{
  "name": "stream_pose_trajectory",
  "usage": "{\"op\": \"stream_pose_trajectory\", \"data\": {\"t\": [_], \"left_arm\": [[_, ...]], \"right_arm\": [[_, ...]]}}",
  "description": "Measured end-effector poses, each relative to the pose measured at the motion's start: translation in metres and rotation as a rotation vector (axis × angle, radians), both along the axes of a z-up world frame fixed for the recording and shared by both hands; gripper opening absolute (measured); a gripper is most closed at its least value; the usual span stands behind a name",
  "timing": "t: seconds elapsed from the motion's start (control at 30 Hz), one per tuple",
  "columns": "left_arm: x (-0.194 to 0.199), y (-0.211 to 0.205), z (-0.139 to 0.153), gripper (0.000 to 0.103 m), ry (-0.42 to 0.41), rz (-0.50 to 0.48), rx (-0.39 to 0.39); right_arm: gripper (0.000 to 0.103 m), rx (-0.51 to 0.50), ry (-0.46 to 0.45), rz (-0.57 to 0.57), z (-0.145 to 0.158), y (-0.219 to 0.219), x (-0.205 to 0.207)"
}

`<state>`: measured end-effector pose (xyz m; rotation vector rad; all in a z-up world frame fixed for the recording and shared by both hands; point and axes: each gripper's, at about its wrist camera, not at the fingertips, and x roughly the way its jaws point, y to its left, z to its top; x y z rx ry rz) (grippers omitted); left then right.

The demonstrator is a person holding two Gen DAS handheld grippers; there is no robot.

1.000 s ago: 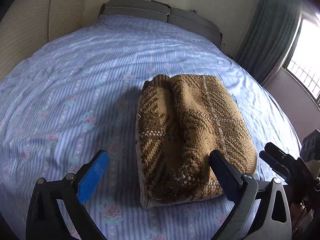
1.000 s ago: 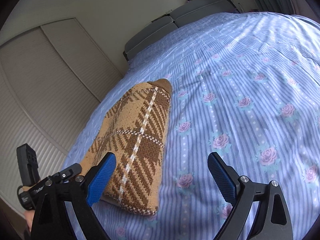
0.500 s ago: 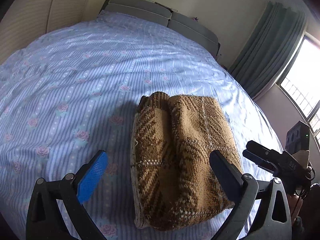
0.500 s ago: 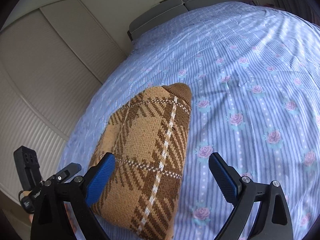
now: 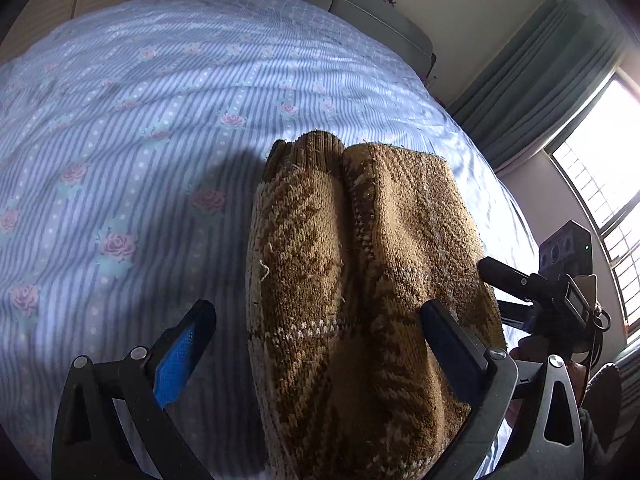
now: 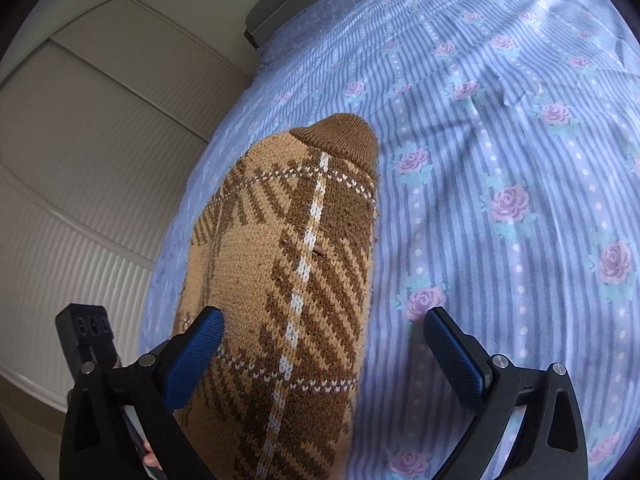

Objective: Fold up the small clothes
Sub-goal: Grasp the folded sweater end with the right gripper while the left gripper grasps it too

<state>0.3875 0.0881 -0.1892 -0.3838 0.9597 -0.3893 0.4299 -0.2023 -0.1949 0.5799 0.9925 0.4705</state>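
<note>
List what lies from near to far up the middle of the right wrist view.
Right gripper, open, then the plaid sweater, its brown ribbed cuff, the floral striped bedsheet, and the grey headboard at the far end.

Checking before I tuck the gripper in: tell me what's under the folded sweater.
The folded sweater lies on the floral striped bedsheet. Sheet shows all around it; whatever lies directly beneath is covered.
</note>
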Motion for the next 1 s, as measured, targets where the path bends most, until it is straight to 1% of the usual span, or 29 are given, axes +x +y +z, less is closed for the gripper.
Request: {"op": "stream_pose_trajectory", "data": {"t": [0.13,0.27,0.43,0.47,0.5,0.53,0.57,0.6,0.67,0.7,0.73,0.77,0.8,0.87,1.0], "left_arm": [[0.003,-0.007,-0.007,0.103,0.009,-0.025,-0.019],[0.006,-0.005,-0.012,0.103,0.023,-0.032,-0.067],[0.008,-0.005,-0.016,0.096,0.038,-0.039,-0.12],[0.008,-0.006,-0.017,0.09,0.042,-0.043,-0.136],[0.009,-0.006,-0.017,0.085,0.047,-0.048,-0.155],[0.009,-0.006,-0.018,0.084,0.052,-0.043,-0.162],[0.008,-0.006,-0.019,0.082,0.054,-0.038,-0.159],[0.008,-0.005,-0.018,0.08,0.054,-0.037,-0.16],[0.007,-0.004,-0.017,0.07,0.058,-0.042,-0.181],[0.005,-0.004,-0.016,0.065,0.056,-0.045,-0.183],[0.003,-0.005,-0.014,0.063,0.048,-0.05,-0.175],[0.0,-0.006,-0.01,0.06,0.037,-0.055,-0.163],[0.0,-0.007,-0.005,0.058,0.026,-0.058,-0.152],[-0.003,-0.009,0.001,0.055,0.019,-0.058,-0.14],[-0.007,-0.004,0.01,0.053,0.026,-0.05,-0.155]], "right_arm": [[0.101,0.029,0.014,0.058,-0.004,0.008,0.015],[0.101,0.055,0.029,0.091,-0.01,0.013,0.025],[0.101,0.078,0.049,0.126,-0.018,0.029,0.038],[0.101,0.08,0.05,0.136,-0.019,0.033,0.041],[0.098,0.083,0.051,0.149,-0.019,0.037,0.043],[0.096,0.082,0.056,0.161,-0.02,0.042,0.045],[0.096,0.071,0.055,0.157,-0.021,0.046,0.047],[0.092,0.069,0.051,0.15,-0.021,0.047,0.048],[0.084,0.083,0.047,0.139,-0.021,0.049,0.046],[0.078,0.094,0.046,0.133,-0.021,0.048,0.044],[0.073,0.105,0.046,0.127,-0.02,0.044,0.041],[0.071,0.116,0.044,0.122,-0.018,0.043,0.04],[0.068,0.119,0.039,0.12,-0.016,0.04,0.034],[0.065,0.114,0.032,0.114,-0.011,0.035,0.023],[0.061,0.11,0.014,0.106,0.005,0.039,0.015]]}}
